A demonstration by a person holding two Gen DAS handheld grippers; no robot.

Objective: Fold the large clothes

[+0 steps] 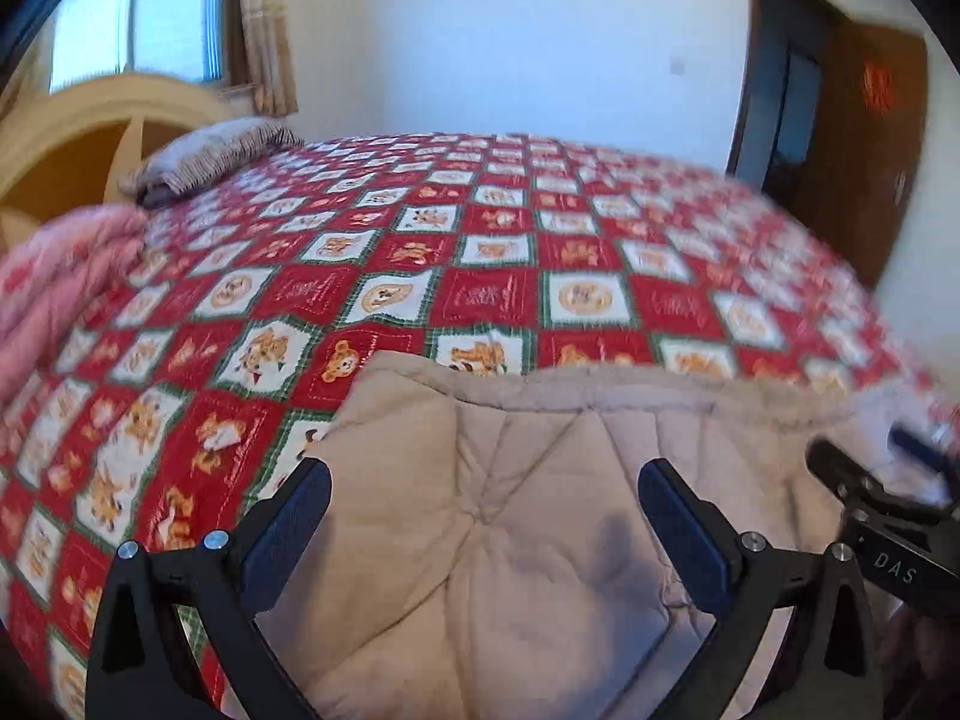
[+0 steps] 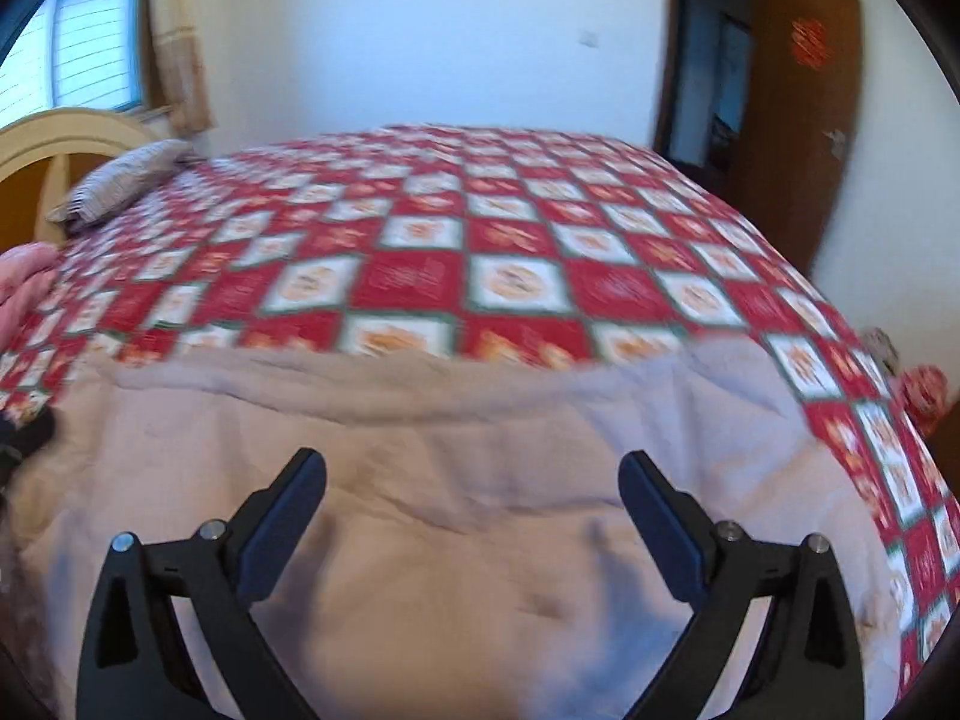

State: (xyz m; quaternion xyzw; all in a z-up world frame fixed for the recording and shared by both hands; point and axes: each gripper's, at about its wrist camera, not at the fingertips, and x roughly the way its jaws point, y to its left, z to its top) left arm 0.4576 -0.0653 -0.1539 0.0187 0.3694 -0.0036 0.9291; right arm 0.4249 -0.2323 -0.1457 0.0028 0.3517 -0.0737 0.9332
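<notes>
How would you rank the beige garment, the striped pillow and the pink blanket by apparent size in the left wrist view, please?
1. Beige garment, largest, though nearest the camera.
2. Pink blanket, cut off by the frame.
3. Striped pillow, smallest, but farthest away.

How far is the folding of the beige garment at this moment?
Done: the beige quilted garment lies on the red checked bedspread; how many folds it has, I cannot tell. In hand: nothing; the left hand-held gripper and right hand-held gripper are open above it. Left: grasp an edge and fold.
</notes>
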